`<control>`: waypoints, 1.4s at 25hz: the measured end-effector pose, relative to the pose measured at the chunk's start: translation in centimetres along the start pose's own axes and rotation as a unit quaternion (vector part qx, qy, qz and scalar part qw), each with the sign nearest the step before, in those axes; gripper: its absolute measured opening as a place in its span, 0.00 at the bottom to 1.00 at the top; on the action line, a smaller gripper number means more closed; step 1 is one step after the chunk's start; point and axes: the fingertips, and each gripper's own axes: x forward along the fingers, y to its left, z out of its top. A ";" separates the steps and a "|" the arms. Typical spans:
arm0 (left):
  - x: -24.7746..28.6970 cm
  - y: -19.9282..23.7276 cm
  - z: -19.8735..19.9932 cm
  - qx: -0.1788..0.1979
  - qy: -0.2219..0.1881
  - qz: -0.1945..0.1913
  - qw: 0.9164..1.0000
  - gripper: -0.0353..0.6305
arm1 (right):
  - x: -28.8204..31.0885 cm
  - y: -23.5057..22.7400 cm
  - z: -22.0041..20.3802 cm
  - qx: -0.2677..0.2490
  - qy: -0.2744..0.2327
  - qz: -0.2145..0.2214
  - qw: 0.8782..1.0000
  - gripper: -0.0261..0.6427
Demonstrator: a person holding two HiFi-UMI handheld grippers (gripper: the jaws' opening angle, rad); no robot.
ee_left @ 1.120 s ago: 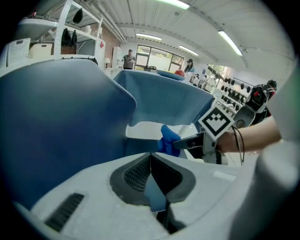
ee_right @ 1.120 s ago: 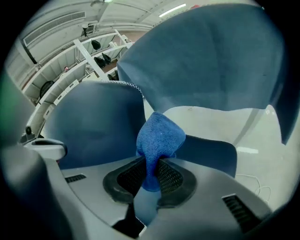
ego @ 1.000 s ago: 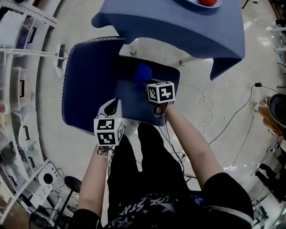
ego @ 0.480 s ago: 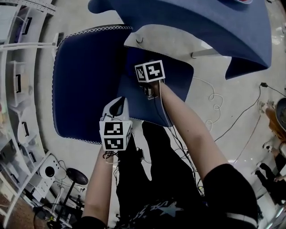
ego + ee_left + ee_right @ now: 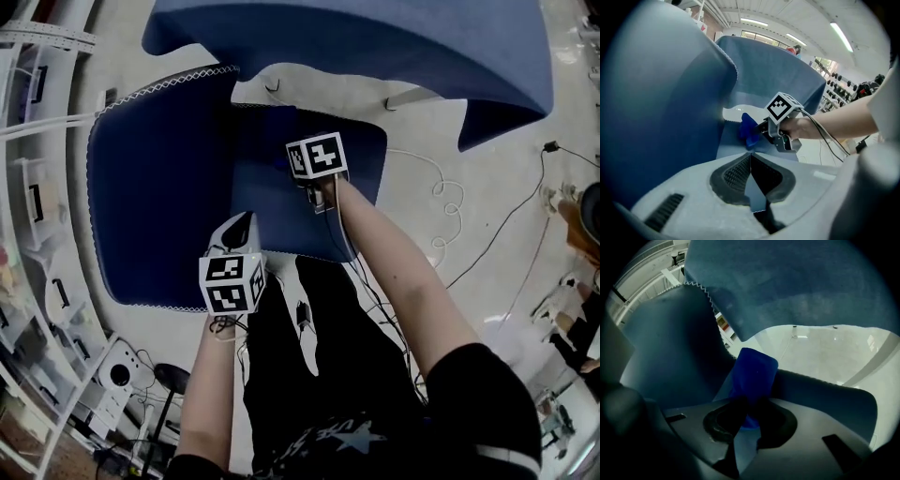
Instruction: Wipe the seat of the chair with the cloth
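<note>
The chair's blue seat (image 5: 272, 211) lies below me, its trimmed blue backrest (image 5: 159, 206) to the left. My right gripper (image 5: 309, 152) is over the seat's far half, shut on a bright blue cloth (image 5: 752, 373) that bunches up out of its jaws (image 5: 747, 404). The head view hides the cloth under the marker cube. In the left gripper view the cloth (image 5: 747, 130) touches the seat (image 5: 731, 143) close to the backrest (image 5: 661, 103). My left gripper (image 5: 242, 221) hovers at the seat's near edge, jaws shut (image 5: 751, 155) on nothing.
A table under a blue cover (image 5: 375, 47) overhangs the chair's far side. White cables (image 5: 441, 206) coil on the pale floor to the right. White shelving (image 5: 28, 187) runs along the left. The person's dark-clothed legs (image 5: 309, 337) stand right before the seat.
The right gripper has carried the cloth farther across the seat, away from me, so the cube now covers it. The left gripper has stayed by the near edge.
</note>
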 end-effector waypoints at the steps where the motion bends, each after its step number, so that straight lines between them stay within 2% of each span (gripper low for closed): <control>1: 0.2 -0.5 0.0 0.007 0.005 -0.005 1.000 0.08 | -0.7 -1.1 -0.3 0.009 -0.005 -0.009 1.000 0.13; 5: 1.2 -2.7 -0.1 0.037 0.021 -0.023 0.999 0.08 | -3.6 -5.2 -1.8 0.046 -0.016 -0.035 0.998 0.13; 12: 3.3 -7.0 -0.5 0.063 0.037 -0.049 0.996 0.08 | -8.8 -11.8 -5.0 0.080 -0.031 -0.079 0.993 0.13; 21: 3.3 -8.5 -2.3 0.054 0.049 -0.061 0.995 0.08 | -13.6 -17.3 -10.0 0.135 -0.047 -0.129 0.981 0.13; 26: 2.3 -7.2 -3.7 0.039 0.053 -0.051 0.997 0.08 | -14.1 -17.4 -11.3 0.157 -0.054 -0.141 0.976 0.13; 30: 1.4 -6.2 -3.8 0.034 0.045 -0.046 0.997 0.08 | -14.2 -15.7 -10.7 0.141 -0.054 -0.143 0.978 0.13; 32: 0.8 -5.9 -4.1 0.019 0.040 -0.048 0.998 0.08 | -14.0 -13.7 -10.0 0.122 -0.050 -0.131 0.983 0.13; 35: 0.1 -5.3 -4.9 -0.020 0.040 -0.056 0.997 0.08 | -12.7 -9.7 -8.9 0.091 -0.044 -0.090 0.991 0.13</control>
